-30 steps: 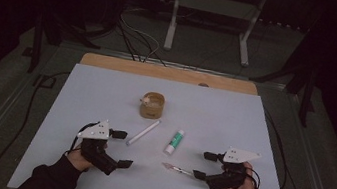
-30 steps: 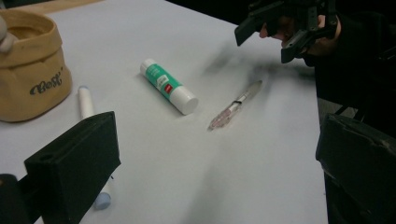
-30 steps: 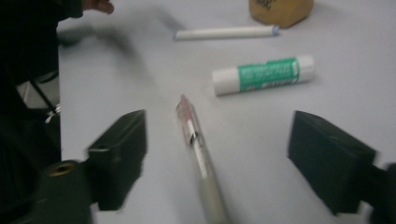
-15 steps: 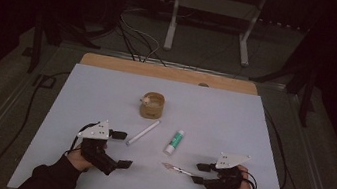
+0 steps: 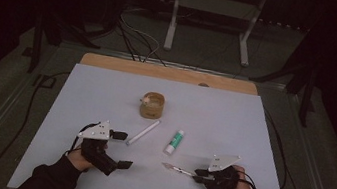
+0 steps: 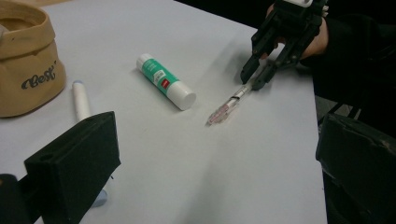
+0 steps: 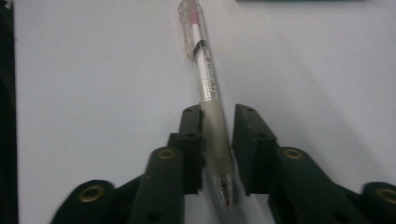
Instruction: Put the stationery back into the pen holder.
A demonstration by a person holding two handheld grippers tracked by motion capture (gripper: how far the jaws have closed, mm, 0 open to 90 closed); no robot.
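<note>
Between the right claw (image 7: 217,135)'s closing black jaws lies a slim clear-plastic pen (image 7: 205,79), barely pinched.

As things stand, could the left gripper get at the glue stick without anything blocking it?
Probably yes. The left gripper stands open, and the glue stick lies ahead on bare table. The white marker lies off to one side and the pen to the other, so the way looks free.
</note>
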